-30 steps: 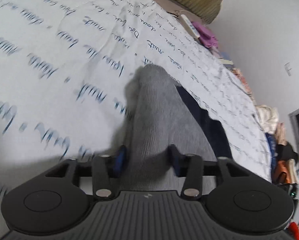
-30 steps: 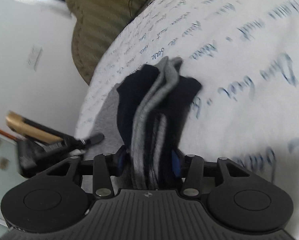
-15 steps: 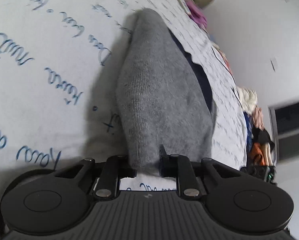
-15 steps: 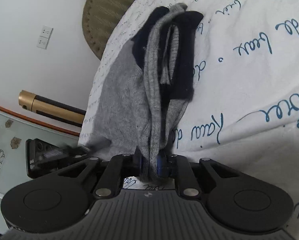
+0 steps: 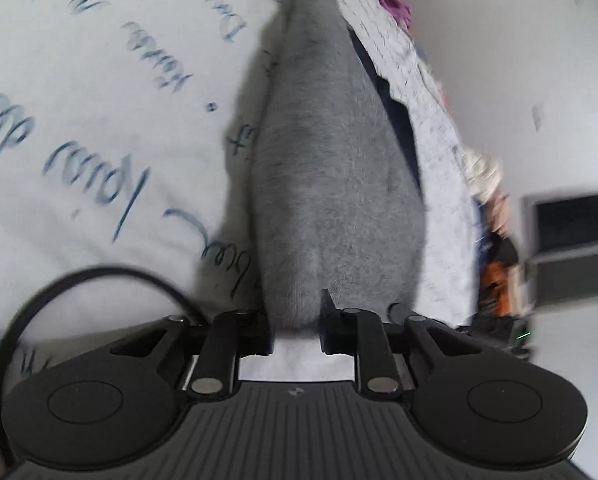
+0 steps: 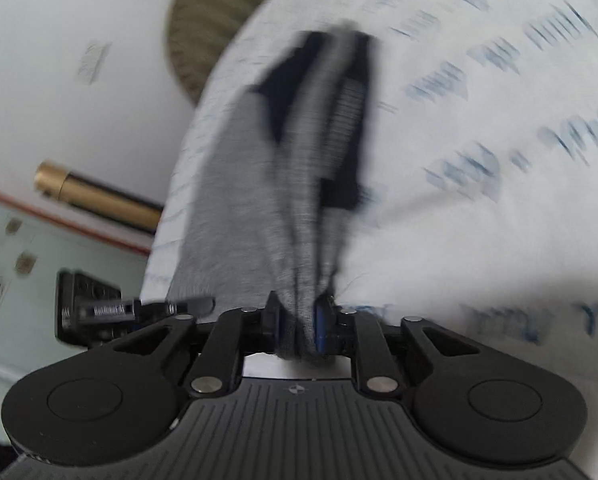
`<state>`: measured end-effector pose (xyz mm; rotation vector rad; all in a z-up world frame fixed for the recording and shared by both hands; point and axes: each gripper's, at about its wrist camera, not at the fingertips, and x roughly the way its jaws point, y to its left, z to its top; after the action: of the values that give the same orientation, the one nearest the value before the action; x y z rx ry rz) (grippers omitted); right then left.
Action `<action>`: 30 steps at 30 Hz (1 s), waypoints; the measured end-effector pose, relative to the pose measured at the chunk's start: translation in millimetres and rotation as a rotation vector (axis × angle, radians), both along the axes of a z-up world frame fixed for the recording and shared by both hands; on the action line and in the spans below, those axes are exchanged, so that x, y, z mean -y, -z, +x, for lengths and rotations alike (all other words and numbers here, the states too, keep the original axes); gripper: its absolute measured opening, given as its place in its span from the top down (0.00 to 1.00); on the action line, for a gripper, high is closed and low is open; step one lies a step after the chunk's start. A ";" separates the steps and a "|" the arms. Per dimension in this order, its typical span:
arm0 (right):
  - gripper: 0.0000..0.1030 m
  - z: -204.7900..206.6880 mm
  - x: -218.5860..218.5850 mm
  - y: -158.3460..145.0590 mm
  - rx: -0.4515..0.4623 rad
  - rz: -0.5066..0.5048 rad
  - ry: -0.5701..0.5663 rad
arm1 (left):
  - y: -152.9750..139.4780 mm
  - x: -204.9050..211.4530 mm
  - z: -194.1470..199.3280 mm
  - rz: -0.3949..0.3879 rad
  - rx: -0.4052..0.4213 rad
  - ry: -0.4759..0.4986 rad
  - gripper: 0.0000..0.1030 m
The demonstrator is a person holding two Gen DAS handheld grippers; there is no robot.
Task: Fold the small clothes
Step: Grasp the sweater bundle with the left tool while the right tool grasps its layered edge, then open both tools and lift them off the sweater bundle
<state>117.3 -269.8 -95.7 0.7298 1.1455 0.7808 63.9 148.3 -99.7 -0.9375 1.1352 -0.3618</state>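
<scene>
A white bedsheet (image 5: 99, 128) printed with blue handwriting covers the bed, with a white wall behind it and a heap of clothes (image 5: 495, 216) along the far edge. A grey sock (image 5: 331, 184) with dark navy parts lies lengthwise on the sheet. The left gripper (image 5: 297, 330) grasps one end of the sock, the knit pinched between its pads, and its jaws are easing apart. The right gripper (image 6: 299, 326) clenches the bunched other end of the sock (image 6: 299, 184), fabric squeezed between the blue pads, its jaws likewise opening slightly. A gold tube (image 6: 95, 196) shows beside the bed.
</scene>
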 end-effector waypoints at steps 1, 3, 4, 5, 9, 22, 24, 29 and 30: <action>0.66 -3.2 5.4 -4.8 0.012 0.005 0.014 | -10.6 -6.8 -3.8 0.027 0.014 0.002 0.73; 0.61 -8.2 18.7 -24.3 0.092 -0.016 0.051 | -42.3 -21.5 -16.3 0.131 0.106 -0.035 0.66; 0.61 -6.8 26.2 -35.4 0.136 -0.026 0.080 | -60.4 -26.5 -20.0 0.191 0.165 -0.065 0.55; 0.61 -2.4 30.4 -47.1 0.179 -0.045 0.105 | -79.1 -27.4 -22.2 0.265 0.229 -0.093 0.47; 0.61 38.3 10.0 -84.3 0.333 -0.097 0.136 | -123.1 14.7 -6.9 0.582 0.486 -0.185 0.22; 0.56 138.6 -134.7 -31.8 0.557 -0.548 -0.109 | -37.9 128.7 33.4 0.879 0.566 0.078 0.21; 0.57 137.3 -135.5 -28.9 0.580 -0.558 -0.111 | -35.5 127.9 38.9 0.858 0.566 0.083 0.18; 0.56 134.4 -140.6 -34.4 0.602 -0.587 -0.106 | -49.2 136.6 44.0 0.865 0.556 0.108 0.15; 0.57 130.5 -135.9 -39.0 0.588 -0.579 -0.072 | -58.1 129.4 40.9 0.820 0.557 0.108 0.15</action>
<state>247.8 -133.9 -56.7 -0.0352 0.7936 0.6165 104.8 18.9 -41.6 -0.0353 0.7053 -0.1899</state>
